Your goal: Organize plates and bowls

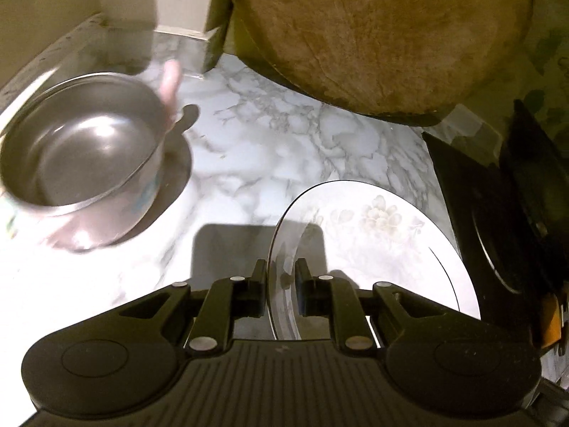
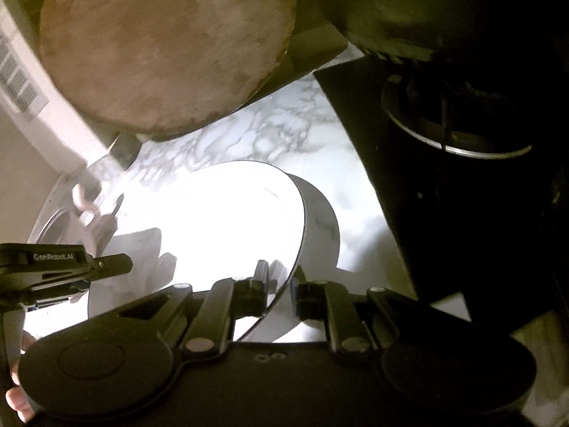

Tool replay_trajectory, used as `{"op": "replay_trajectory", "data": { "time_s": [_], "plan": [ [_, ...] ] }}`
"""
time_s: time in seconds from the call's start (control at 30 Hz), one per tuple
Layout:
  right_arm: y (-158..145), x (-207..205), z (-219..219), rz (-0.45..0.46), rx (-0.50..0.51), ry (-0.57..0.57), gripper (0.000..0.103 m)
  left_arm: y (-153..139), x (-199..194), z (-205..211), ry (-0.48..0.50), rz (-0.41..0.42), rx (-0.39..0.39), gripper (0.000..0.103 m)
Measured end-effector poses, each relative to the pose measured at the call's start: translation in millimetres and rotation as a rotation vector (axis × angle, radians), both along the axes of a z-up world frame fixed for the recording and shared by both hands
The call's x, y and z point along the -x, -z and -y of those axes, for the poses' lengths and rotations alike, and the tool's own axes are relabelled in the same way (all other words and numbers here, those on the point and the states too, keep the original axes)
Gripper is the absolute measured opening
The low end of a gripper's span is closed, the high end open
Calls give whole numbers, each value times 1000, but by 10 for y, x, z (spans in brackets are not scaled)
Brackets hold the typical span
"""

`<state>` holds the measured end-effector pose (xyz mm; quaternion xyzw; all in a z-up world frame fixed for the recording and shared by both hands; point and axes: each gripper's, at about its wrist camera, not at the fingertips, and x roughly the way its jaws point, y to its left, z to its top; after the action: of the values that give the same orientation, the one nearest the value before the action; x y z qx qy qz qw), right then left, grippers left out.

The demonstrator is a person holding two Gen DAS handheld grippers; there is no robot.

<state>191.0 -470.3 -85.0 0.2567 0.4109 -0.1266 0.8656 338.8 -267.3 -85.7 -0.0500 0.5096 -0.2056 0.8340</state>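
Note:
A white plate with a faint flower print hangs tilted over the marble counter. My left gripper is shut on its near rim, one pad on each face. In the right wrist view the same plate glares bright, and my right gripper is shut on the opposite rim. The left gripper shows there at the plate's left side. A steel bowl stands on the counter to the left, blurred, with a pinkish blurred shape at its far rim.
A big round wooden board leans against the back wall. A black stove with a dark pan above it fills the right side. Walls close off the counter's left corner.

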Motion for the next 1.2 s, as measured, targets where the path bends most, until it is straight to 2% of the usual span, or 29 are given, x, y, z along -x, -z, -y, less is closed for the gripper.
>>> {"op": "replay_trajectory", "data": {
  "time_s": [0.3,0.53,0.9,1.2],
  "plan": [
    [-121,300,-203,-1,-11,-74,13,-119,445,-354,-45,9,9,15],
    [-75,432,-333,-15,-26,-130,13,-118,720,-589,-84,11,2,15],
    [-35,489,-365,-15,-10,-164,13,-23,880,-674,-79,7,-21,15],
    [28,472,-352,-62,-23,-218,16,59,915,-691,-54,-13,-32,15]
  ]
}}
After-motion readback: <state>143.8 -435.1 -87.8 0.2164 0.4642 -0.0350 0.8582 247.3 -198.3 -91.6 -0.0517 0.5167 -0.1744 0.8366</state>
